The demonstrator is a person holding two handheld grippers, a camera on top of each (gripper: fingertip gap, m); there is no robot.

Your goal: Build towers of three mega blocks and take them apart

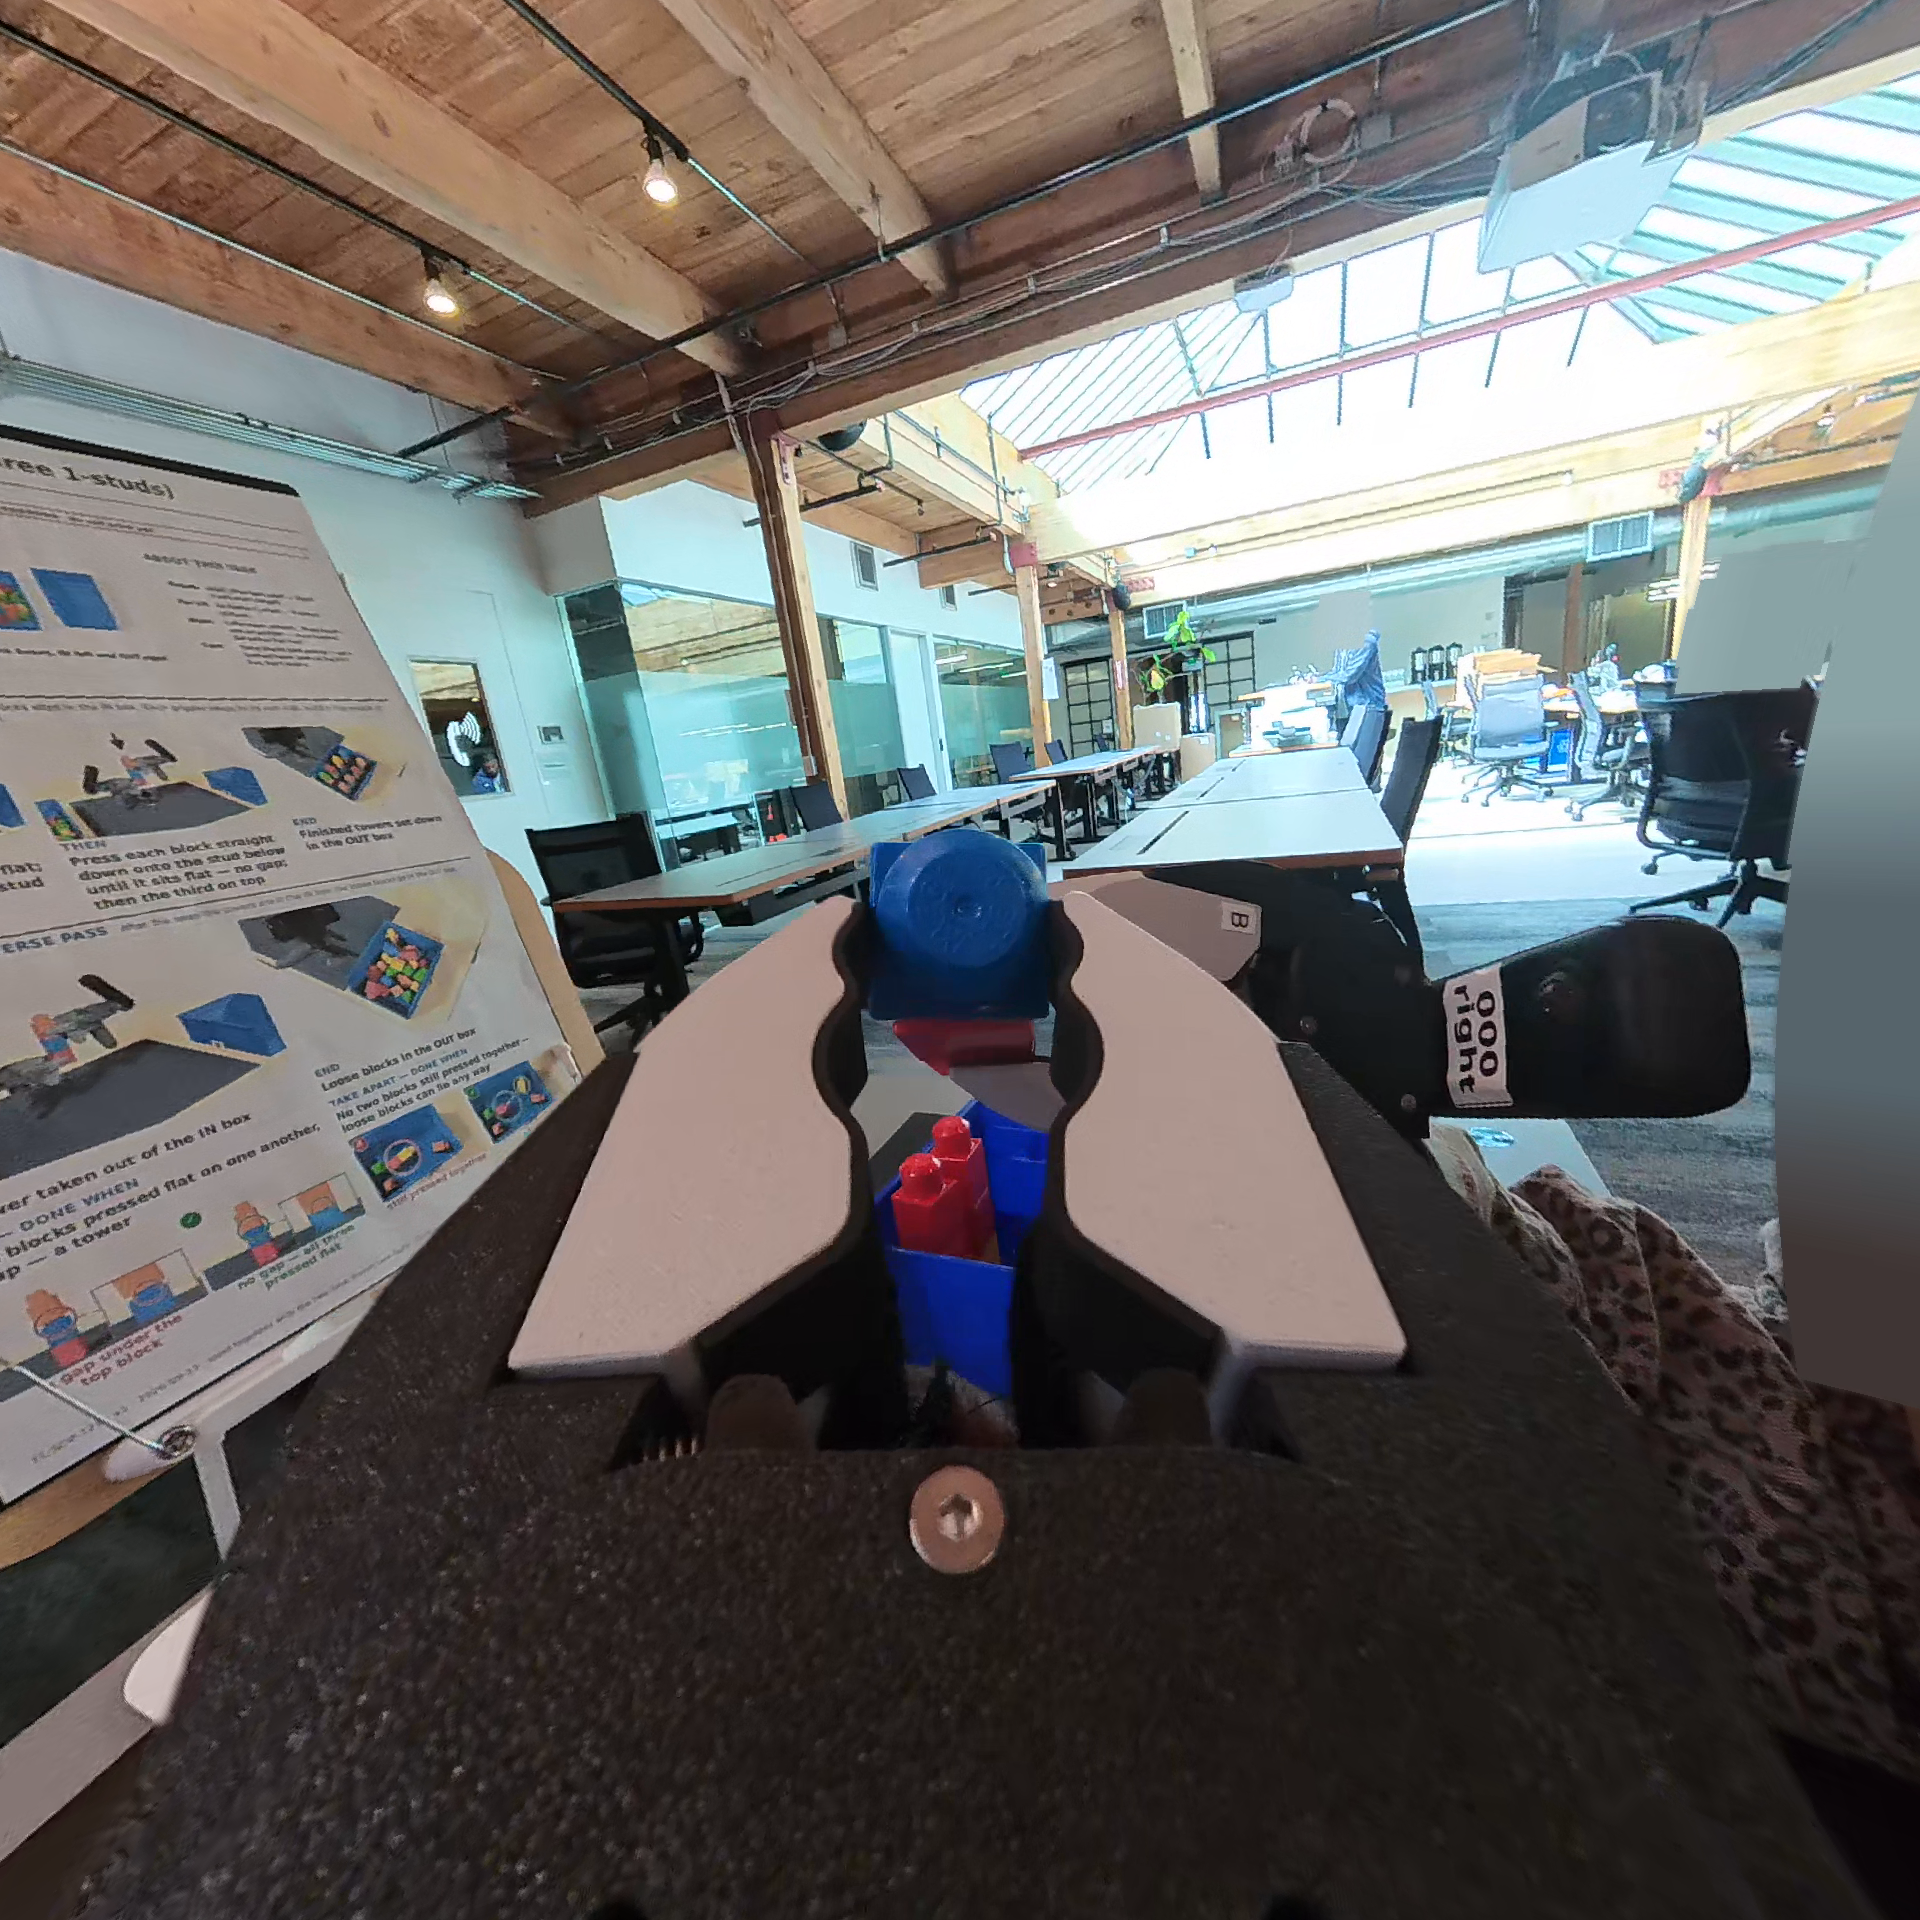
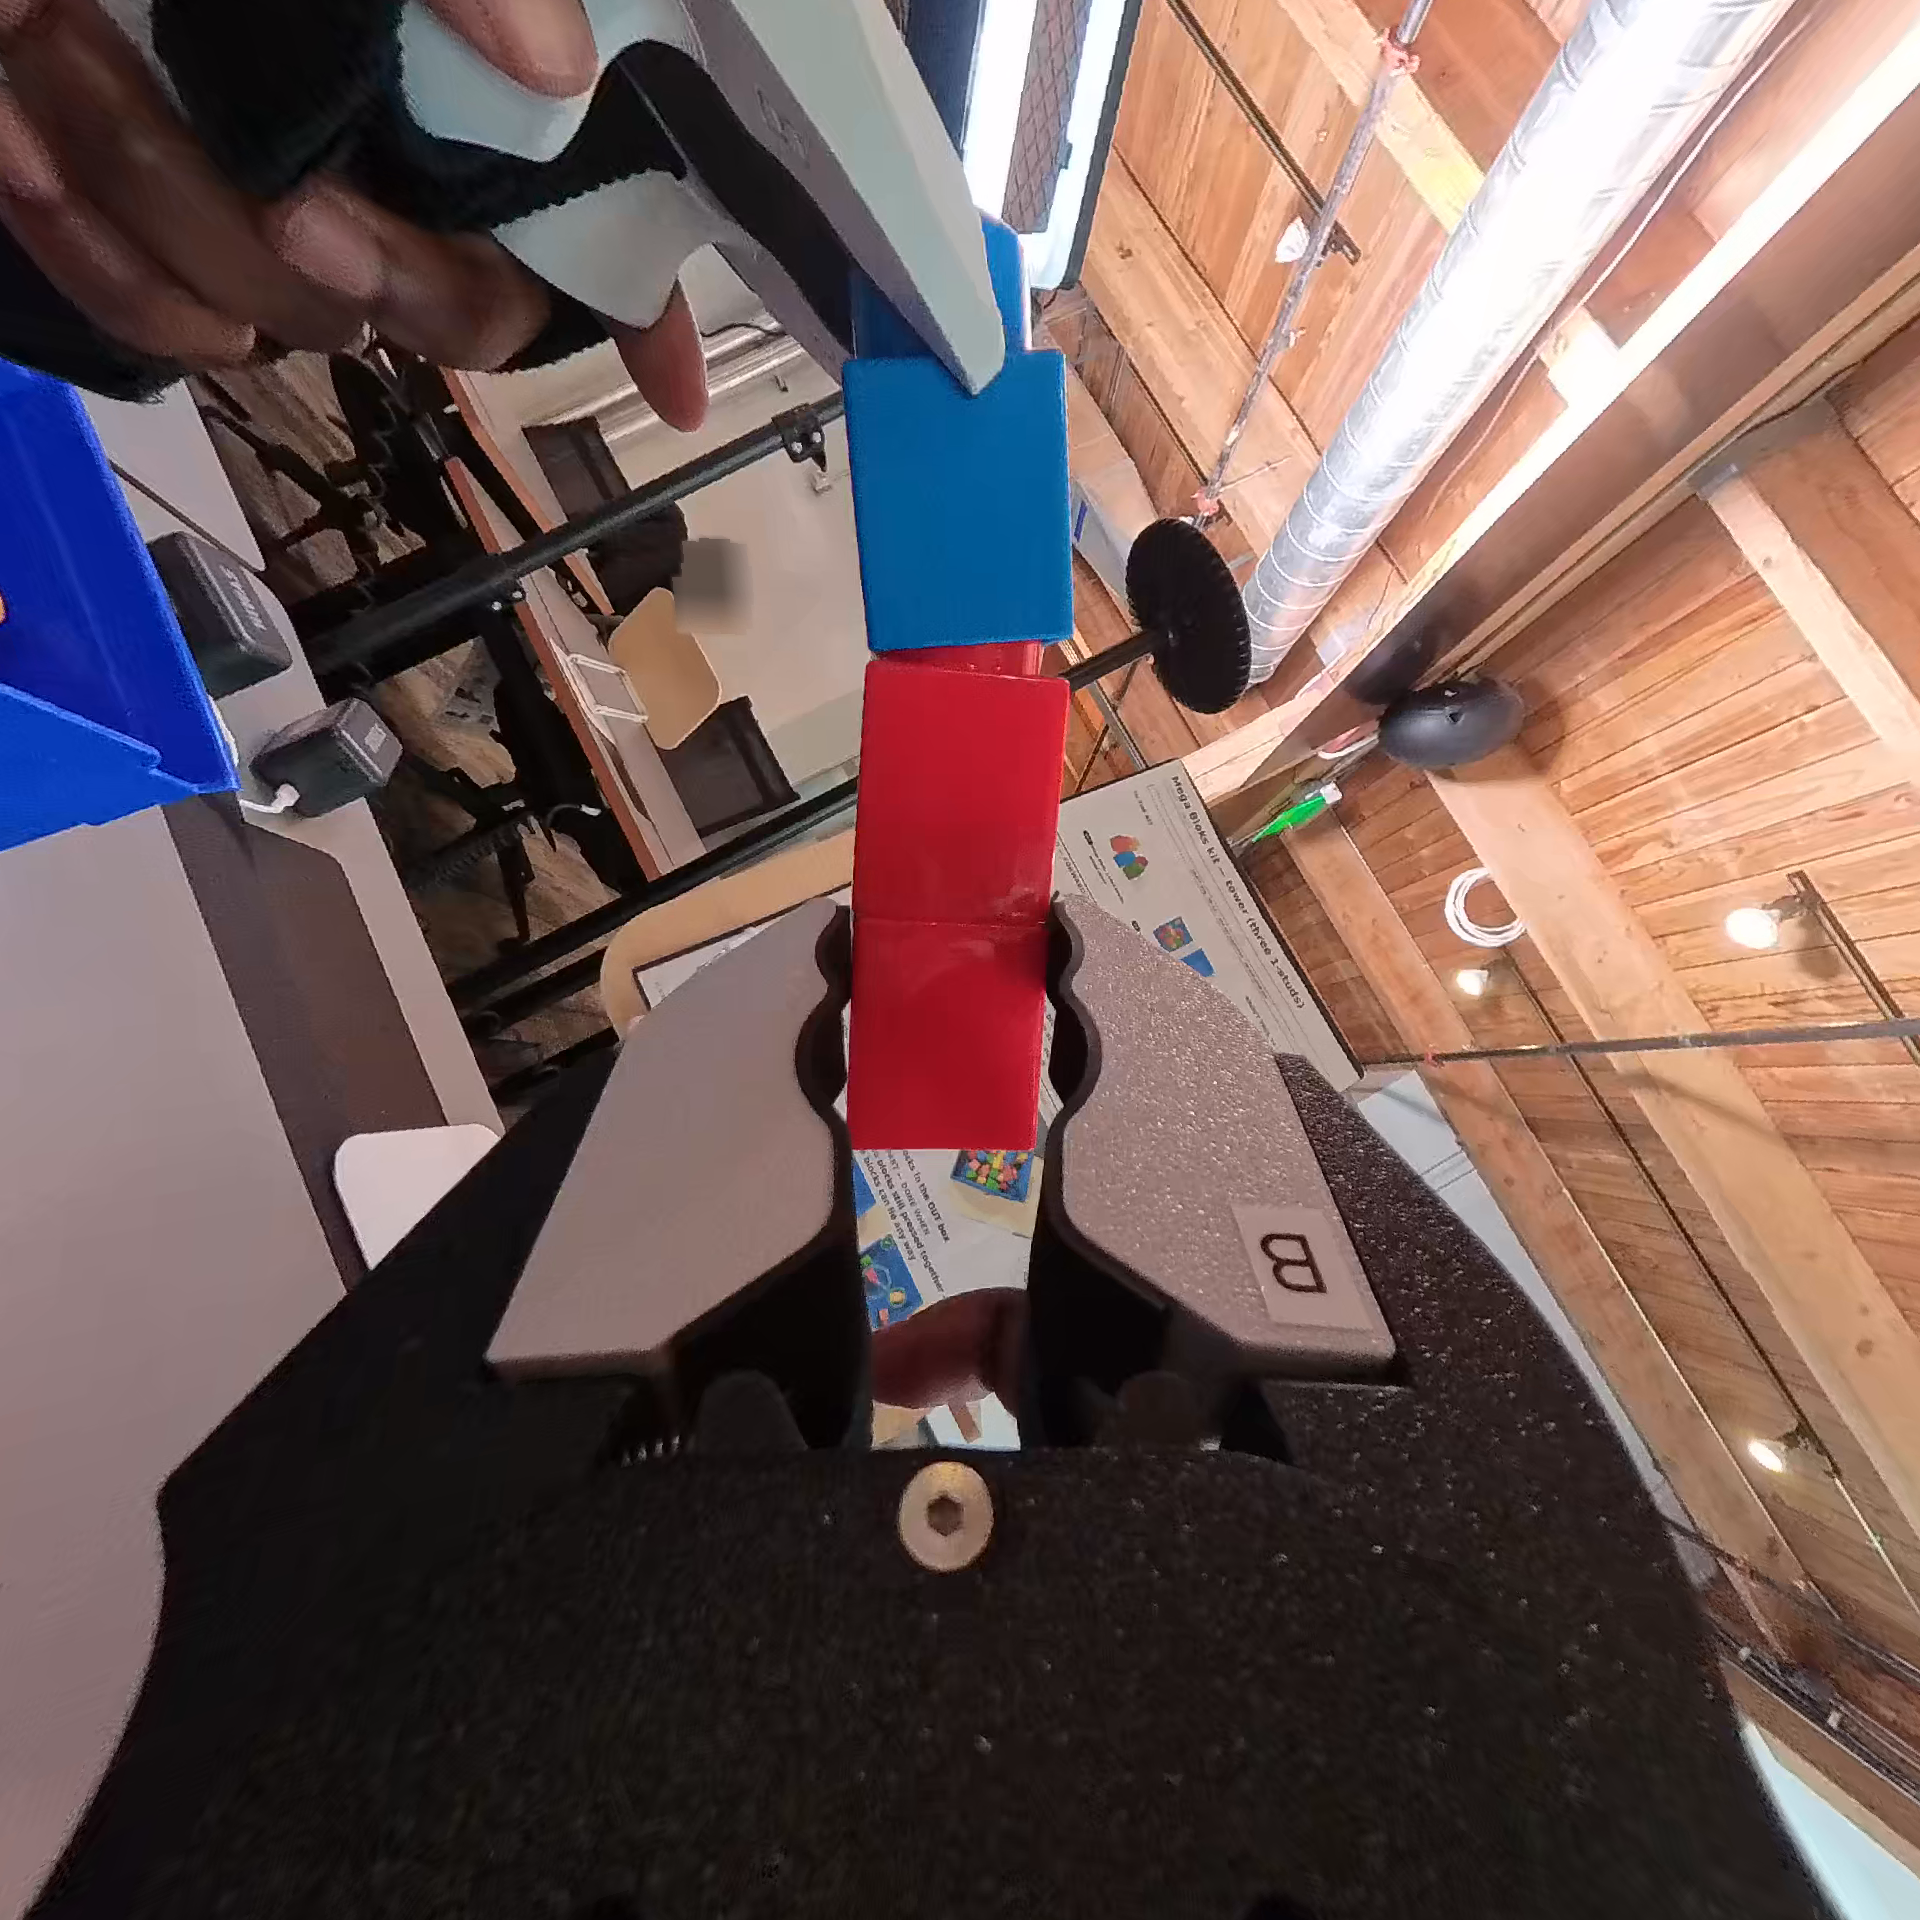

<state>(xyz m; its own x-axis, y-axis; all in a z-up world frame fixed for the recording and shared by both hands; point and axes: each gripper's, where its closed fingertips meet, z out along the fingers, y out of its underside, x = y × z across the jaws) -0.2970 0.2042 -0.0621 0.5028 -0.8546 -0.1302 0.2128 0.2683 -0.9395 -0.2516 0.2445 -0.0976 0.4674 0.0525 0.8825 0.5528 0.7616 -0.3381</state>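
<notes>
A tower of three blocks is held in the air between both grippers. In the right wrist view it has a blue block (image 2: 956, 499) at the far end, a middle red block (image 2: 961, 790) and a near red block (image 2: 945, 1039). My right gripper (image 2: 945, 925) is shut on the near red block. My left gripper (image 1: 956, 914) is shut on the blue block (image 1: 956, 935), with a red block (image 1: 966, 1039) just behind it. A thin gap shows a red stud between the blue and middle blocks. The left gripper's finger (image 2: 883, 208) shows on the blue block. The right gripper's finger (image 1: 1174, 925) shows at the right.
A blue bin (image 1: 956, 1309) holding red blocks (image 1: 940, 1195) lies below the left gripper; a blue bin (image 2: 83, 623) shows at left. An instruction sheet (image 1: 208, 935) stands at left. A leopard-print sleeve (image 1: 1662, 1403) is at right. A hand (image 2: 312, 260) holds the left gripper. One gripper's finger ends stand about 8 cm off the other's.
</notes>
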